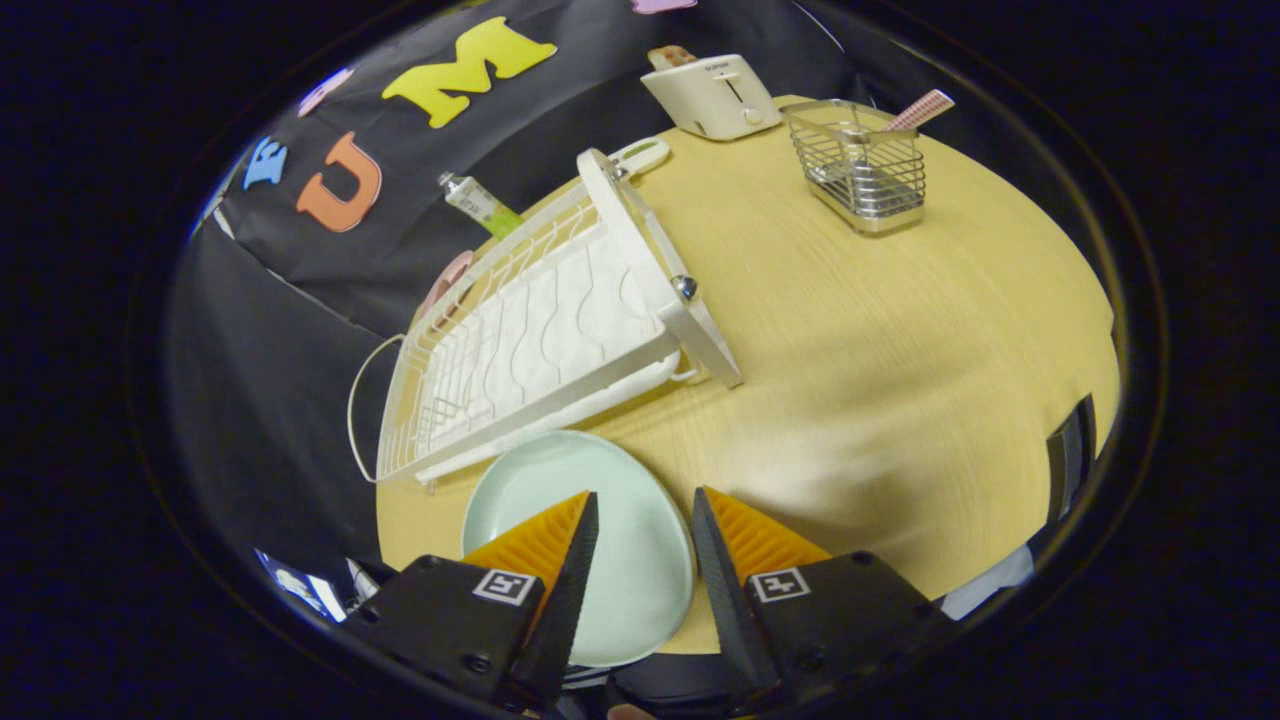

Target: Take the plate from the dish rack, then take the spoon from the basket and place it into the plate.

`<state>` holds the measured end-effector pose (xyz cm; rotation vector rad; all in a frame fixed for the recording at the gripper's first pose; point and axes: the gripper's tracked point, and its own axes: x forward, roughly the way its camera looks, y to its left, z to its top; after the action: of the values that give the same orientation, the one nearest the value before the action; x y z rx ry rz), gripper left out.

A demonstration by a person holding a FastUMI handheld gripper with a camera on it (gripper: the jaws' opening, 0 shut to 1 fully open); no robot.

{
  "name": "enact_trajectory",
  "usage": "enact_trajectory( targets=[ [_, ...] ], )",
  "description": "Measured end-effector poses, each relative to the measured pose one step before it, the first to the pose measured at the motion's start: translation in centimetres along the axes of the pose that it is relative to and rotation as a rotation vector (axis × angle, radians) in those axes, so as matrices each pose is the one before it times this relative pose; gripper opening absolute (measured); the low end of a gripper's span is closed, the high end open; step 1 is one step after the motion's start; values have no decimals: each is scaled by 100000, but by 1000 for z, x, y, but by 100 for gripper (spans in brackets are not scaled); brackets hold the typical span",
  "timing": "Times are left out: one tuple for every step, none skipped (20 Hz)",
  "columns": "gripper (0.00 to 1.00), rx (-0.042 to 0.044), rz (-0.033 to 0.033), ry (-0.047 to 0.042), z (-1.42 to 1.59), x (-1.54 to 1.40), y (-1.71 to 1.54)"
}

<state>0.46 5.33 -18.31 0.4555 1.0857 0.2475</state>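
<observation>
Plate point(600, 520) lies flat on the tabletop point(900, 330) beside the rack point(540, 330); gripper point(645, 520) hangs released above it. Spoon point(920, 110) next: approach the basket point(865, 170) from above, pinch the handle.

Pale green plate point(600, 520) flat on the table point(900, 350) beside the dish rack point(540, 330), between the gripper point(645, 500)'s parted fingers.

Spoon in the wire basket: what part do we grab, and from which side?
Take the pink patterned handle, probably the only part standing above the wire basket; the bowl end seems hidden below. Come from above, fingers either side of the handle, and lift along its outward tilt. The gripper is open over the plate on the table, far short of the basket.
</observation>
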Motion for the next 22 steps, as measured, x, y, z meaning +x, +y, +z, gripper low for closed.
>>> enact_trajectory(
  targets=[
    [68, -2680, -336, -3309, 636, -458, -246],
    [72, -2761, -1312, -3747, 638, -542, -440],
    [76, -2730, -1380, -3591, 615, -506, -426],
    [80, -2774, -848, -3291, 441, -394, -256],
    [84, -3027, -389, -2702, 445, -336, -170],
    [85, -3543, -436, -2731, 387, -275, -204],
    [88, -4230, -710, -2872, 422, -286, -264],
    [89, -4889, 224, -2767, 373, -256, -297],
    [91, -5150, 1546, -1954, 252, -329, -18],
    [91, -4203, 14, -2795, 305, -309, -405],
    [91, -4496, -1230, -3273, 395, -347, -732],
    [91, -4782, -2680, -3311, 341, -267, -1013],
    [92, -4668, -3438, -3493, 383, -268, -1058],
    [92, -4510, -3526, -3718, 364, -434, -1048],
    [92, -3336, -2597, -3929, 359, -321, -959],
    [92, -2303, -824, -3518, 150, -379, -694],
    [92, -1012, -328, -2432, -43, -241, -712],
    [92, 144, -149, -1820, -199, -359, -910],
    [92, 1393, -145, -1862, -97, -278, -1000],
    [92, 1961, -311, -1711, 38, 94, -1169],
    [92, 2480, -399, -1883, -1, -238, -1124],
    [92, 2161, -523, -2156, 166, -47, -1129]
  ],
)
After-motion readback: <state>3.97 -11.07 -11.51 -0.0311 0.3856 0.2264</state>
